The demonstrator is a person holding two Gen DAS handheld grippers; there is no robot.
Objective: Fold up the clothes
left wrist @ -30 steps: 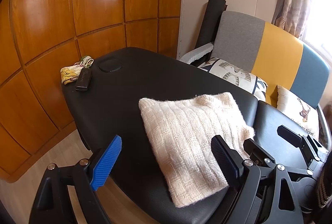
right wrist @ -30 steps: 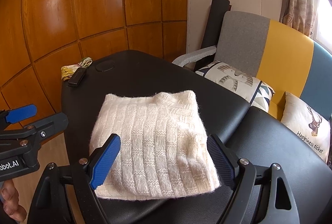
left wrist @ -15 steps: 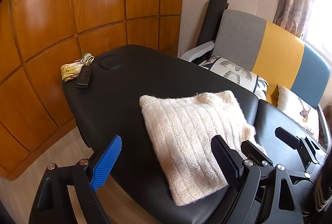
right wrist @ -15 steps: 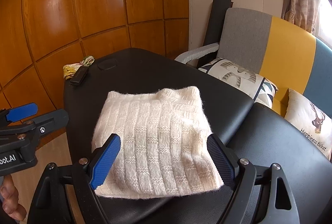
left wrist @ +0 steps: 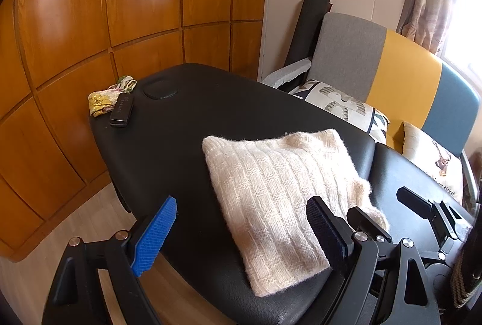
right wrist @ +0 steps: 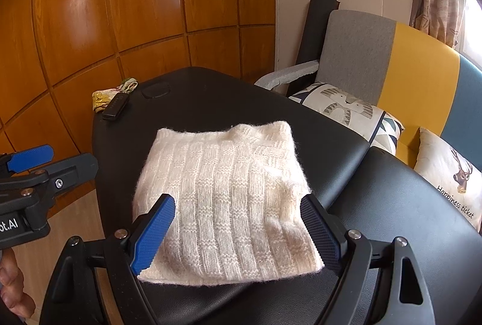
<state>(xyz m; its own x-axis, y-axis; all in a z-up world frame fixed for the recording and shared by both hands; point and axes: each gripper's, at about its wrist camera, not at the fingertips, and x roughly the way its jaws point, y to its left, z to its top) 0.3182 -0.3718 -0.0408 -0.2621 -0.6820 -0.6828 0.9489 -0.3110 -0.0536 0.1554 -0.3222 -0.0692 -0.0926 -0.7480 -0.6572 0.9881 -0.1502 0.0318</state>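
a wide black padded table (left wrist: 211, 120) filled both views, set against wood wall panels (left wrist: 90, 23), with a striped sofa (right wrist: 415, 77) and printed cushions (right wrist: 349, 108) beside it. on the near half of the table lay a cream knitted sweater (right wrist: 229, 192), folded into a neat thick square. across the last second almost nothing had changed: the sweater kept the same shape and place and both tools stayed put, which suggested the folding was finished or paused. the left gripper (left wrist: 241, 234) hovered beside the sweater's near left edge, its fingers spread wide with nothing between them. the right gripper (right wrist: 238, 231) hung over the sweater's near edge, fingers also released and apart, not pinching the knit. at the table's far corner sat a small dark case (left wrist: 121, 113) touching a crumpled yellow patterned cloth (left wrist: 104, 100). no bins, baskets or other containers were visible.
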